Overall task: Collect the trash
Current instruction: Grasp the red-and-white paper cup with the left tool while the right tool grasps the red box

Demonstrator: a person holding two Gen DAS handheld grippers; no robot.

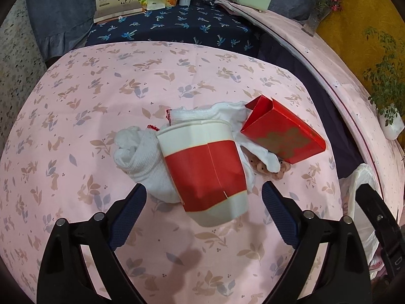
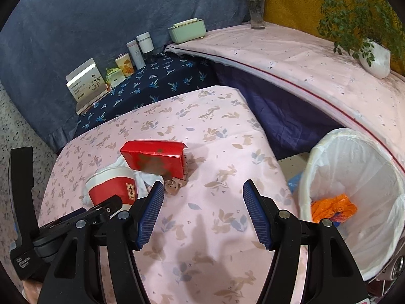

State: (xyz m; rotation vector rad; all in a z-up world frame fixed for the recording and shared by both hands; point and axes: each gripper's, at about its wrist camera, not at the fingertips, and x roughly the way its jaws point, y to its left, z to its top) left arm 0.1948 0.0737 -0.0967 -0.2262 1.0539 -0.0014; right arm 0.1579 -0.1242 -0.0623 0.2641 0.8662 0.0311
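left fingers [image 1: 203,197]: spread wide around my paper cup [image 1: 202,169], not pinching
right fingers [image 2: 202,197]: spread, empty
bin [image 2: 354,177]: right side

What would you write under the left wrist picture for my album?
The open left gripper reaches for a red and white paper cup lying on white socks, beside a red box.

A red-and-white paper cup [image 1: 205,169] lies tipped between the left claw's [image 1: 203,202] spread fingers; just beyond, a red carton [image 1: 283,131] lies flat.
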